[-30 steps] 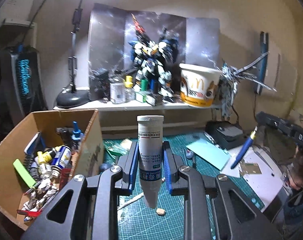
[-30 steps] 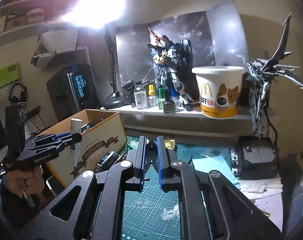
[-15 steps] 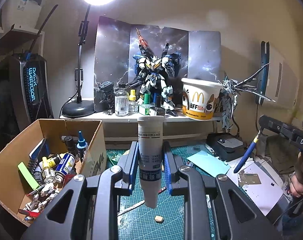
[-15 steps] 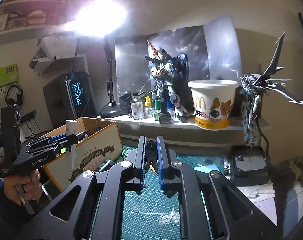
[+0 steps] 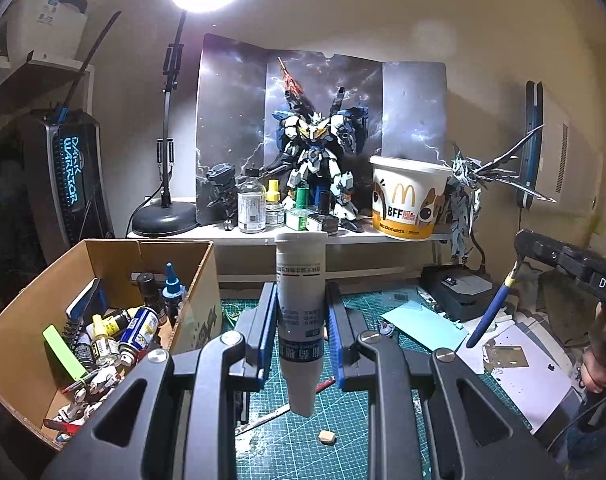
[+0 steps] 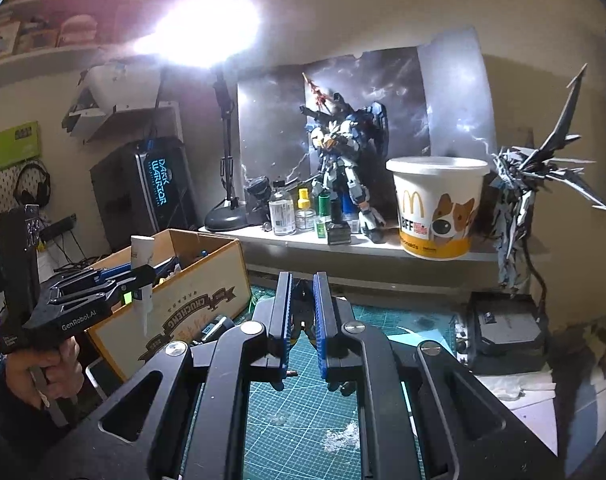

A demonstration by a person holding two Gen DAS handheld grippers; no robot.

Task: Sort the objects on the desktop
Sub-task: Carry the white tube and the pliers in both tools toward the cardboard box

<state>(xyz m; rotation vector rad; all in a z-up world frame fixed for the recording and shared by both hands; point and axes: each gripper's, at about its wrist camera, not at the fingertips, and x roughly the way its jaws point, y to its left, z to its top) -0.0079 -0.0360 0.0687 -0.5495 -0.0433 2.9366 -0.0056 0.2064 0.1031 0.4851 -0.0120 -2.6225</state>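
Note:
My left gripper is shut on a white tube with printed text, held upright with its narrow end down above the green cutting mat. In the right wrist view, that left gripper and the tube hang at the near corner of the cardboard box. My right gripper is shut on a dark tool head. In the left wrist view, a blue-handled tool hangs from the right gripper.
The cardboard box at left holds several bottles and small parts. A shelf behind carries a model robot, small bottles, a McDonald's bucket and a lamp base. Paper sheets and a black device lie at right.
The left gripper has straightened from a tilt and drawn back a little, so more of the wall and box shows. Both grips are unchanged.

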